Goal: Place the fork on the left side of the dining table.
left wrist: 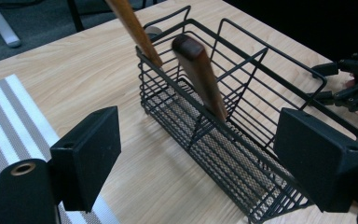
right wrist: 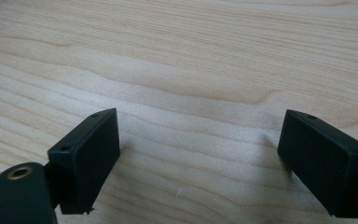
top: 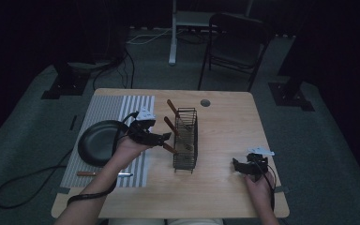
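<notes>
Wooden-handled utensils going into the black wire caddy (top: 186, 138)

The left hand-held gripper (top: 165, 138) hovers with jaws apart and empty at the caddy's nine o'clock side, mid-counter (top: 225, 187); the right hand-held gripper (top: 238, 165), also released, rests at four o'clock. Two brown wooden handles (left wrist: 199, 74) lean upright inside the caddy. A wooden-handled knife (top: 104, 174) lies on the striped placemat (top: 104, 108) below the dark round pan (top: 96, 140): probably light, stiff, with a slick blade, best pinched mid-handle.
</notes>
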Motion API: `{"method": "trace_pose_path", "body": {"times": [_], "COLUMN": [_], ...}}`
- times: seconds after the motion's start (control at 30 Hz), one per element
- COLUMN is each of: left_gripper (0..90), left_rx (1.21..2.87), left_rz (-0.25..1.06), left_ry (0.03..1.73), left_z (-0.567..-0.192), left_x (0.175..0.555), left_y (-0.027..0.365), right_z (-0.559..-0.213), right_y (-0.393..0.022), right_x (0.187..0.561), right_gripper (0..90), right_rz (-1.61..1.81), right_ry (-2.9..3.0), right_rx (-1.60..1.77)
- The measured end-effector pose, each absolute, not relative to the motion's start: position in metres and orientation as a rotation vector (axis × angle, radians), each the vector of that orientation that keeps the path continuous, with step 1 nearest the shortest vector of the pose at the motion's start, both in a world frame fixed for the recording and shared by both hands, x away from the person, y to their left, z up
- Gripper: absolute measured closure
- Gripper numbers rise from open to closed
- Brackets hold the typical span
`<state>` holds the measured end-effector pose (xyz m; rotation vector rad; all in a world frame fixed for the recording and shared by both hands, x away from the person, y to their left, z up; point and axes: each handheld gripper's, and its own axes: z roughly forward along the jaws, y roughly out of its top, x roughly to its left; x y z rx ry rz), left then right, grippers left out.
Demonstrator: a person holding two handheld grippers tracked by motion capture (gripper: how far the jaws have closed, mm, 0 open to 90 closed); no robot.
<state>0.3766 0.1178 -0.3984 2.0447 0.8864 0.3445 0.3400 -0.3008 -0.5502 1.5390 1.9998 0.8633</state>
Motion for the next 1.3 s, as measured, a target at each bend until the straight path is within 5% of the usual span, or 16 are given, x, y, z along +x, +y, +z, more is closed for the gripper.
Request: {"method": "trace_pose_path", "body": {"times": [0.17, 0.8, 1.3], "left_gripper": [26.4, 27.5, 63.9], "left_rx": [2.018, 1.996, 2.052], "left_rz": [0.313, 0.255, 0.205], "left_ry": [0.919, 0.956, 0.908], "left_z": [-0.397, -0.396, -0.408], "left_x": [0.383, 0.401, 0.410], "left_y": [0.116, 0.112, 0.095], "right_z": [-0.550, -0.550, -0.550], "right_y": [-0.301, -0.301, -0.301], "right_x": [0.340, 0.340, 0.340], "right_gripper": [12.4, 12.4, 12.4], "right_rz": [0.863, 0.864, 0.864], "right_ry": [2.000, 2.000, 2.000], "right_rx": [1.539, 1.541, 1.542]}}
